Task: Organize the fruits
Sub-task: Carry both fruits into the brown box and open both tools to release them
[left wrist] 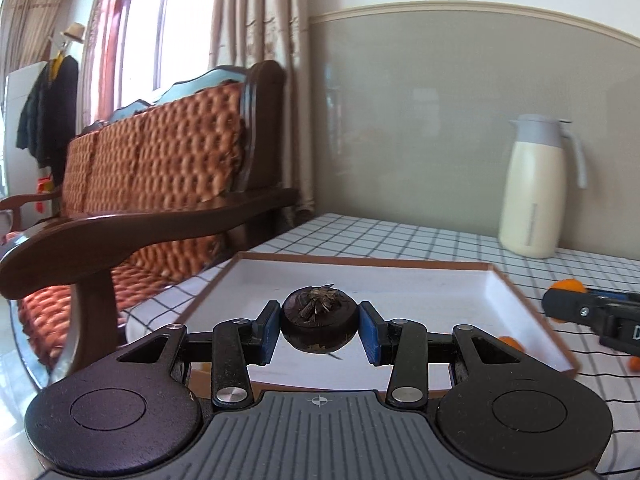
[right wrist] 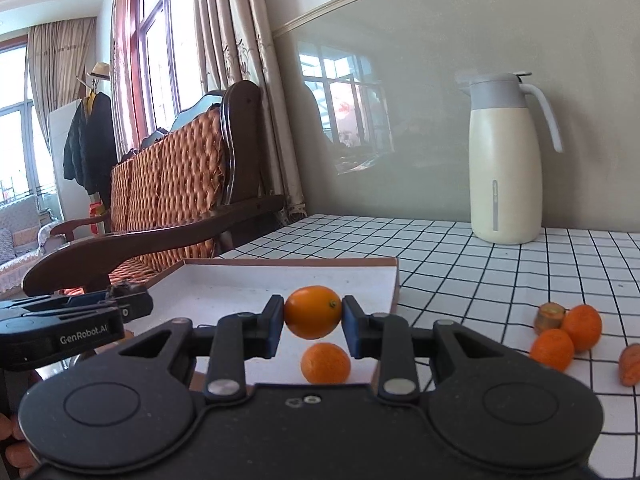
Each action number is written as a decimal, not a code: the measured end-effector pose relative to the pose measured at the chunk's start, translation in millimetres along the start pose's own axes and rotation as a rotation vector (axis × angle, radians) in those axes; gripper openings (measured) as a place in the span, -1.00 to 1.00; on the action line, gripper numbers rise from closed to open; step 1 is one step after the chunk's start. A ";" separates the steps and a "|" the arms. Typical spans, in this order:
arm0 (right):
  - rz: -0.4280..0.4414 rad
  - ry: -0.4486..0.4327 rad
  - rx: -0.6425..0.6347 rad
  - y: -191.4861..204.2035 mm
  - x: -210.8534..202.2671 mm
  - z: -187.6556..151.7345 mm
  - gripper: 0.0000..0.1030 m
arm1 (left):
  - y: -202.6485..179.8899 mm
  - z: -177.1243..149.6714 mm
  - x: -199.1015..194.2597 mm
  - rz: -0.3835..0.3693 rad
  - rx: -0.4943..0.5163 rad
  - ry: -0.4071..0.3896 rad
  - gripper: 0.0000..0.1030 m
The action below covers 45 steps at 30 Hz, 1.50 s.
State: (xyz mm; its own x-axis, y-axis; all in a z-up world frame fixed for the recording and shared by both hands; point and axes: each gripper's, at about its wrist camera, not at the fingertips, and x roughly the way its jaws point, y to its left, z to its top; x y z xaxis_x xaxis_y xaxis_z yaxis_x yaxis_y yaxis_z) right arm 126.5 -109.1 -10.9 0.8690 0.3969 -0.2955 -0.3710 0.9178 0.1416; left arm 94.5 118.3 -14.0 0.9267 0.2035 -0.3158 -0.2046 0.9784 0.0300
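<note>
Left wrist: round, dark, rough-capped mangosteen (left wrist: 318,322) between blue jaws.

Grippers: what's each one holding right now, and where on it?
Left gripper pinches a dark mangosteen across its sides. Right gripper pinches a small orange across its sides.

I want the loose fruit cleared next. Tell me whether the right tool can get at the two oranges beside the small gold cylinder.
Probably not yet. The right tool is shut on an orange, so it must drop that first. Otherwise the way looks free: the two oranges lie on bare checked cloth to its right, with nothing between.
</note>
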 end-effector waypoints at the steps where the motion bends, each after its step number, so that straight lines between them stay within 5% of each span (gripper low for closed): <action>1: -0.004 -0.003 -0.008 3.2 3.2 0.9 -0.56 | 3.4 0.0 2.5 0.006 -0.004 0.003 -0.18; 19: -0.092 0.050 -0.023 1.4 60.9 0.9 -0.53 | 40.9 2.6 58.9 0.122 -0.025 0.066 -0.18; 21: -0.112 0.042 -0.030 2.1 64.4 1.0 -0.33 | 40.7 3.1 69.3 0.130 -0.021 0.091 -0.18; 23: -0.108 0.009 -0.002 1.1 60.6 0.8 0.21 | 41.6 3.2 76.4 0.142 -0.025 0.111 0.01; 25: -0.109 -0.022 0.000 2.3 55.9 2.6 0.25 | 40.0 7.1 72.9 0.172 -0.032 0.090 1.00; 28: -0.105 -0.064 0.000 3.7 48.8 5.7 0.56 | 33.6 14.7 54.1 0.166 -0.017 -0.014 1.00; 32: -0.094 -0.107 -0.009 5.9 41.0 9.2 0.86 | 28.0 15.7 48.1 0.159 -0.006 -0.010 1.00; 45: -0.049 -0.099 -0.017 2.4 26.1 6.8 0.88 | 5.8 14.1 23.8 0.172 0.105 -0.057 1.00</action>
State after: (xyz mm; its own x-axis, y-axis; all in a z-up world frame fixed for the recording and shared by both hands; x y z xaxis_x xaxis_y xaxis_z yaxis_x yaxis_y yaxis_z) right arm 150.5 -96.6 -11.8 0.9141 0.3487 -0.2068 -0.3319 0.9366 0.1125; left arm 119.8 129.4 -8.0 0.8979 0.3666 -0.2436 -0.3301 0.9270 0.1782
